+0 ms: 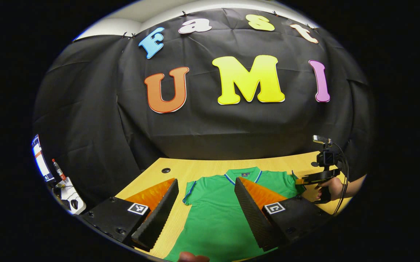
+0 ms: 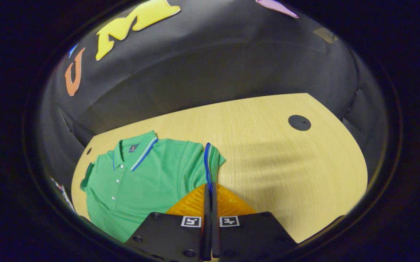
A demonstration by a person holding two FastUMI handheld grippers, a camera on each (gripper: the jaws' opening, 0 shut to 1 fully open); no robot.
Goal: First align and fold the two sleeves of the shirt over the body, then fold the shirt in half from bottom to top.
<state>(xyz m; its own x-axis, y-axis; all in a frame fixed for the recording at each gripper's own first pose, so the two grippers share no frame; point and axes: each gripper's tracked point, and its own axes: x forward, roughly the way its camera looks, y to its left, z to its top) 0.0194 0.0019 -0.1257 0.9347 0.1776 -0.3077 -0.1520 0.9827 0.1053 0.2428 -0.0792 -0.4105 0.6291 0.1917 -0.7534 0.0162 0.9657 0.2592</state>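
Soft matt knit cloth on the green shirt (image 2: 148, 174); pale, smooth wood-grain table (image 2: 268, 145); ribbed, probably rubbery pads (image 1: 159, 214) inside the left gripper (image 1: 204, 209).

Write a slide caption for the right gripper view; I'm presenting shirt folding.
Right hand-held gripper shut on the shirt sleeve, ready to fold it over.

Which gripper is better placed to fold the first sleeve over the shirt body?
Right. The right gripper is already shut on the sleeve by its striped cuff edge. The left gripper hangs open above the shirt body, holding nothing.
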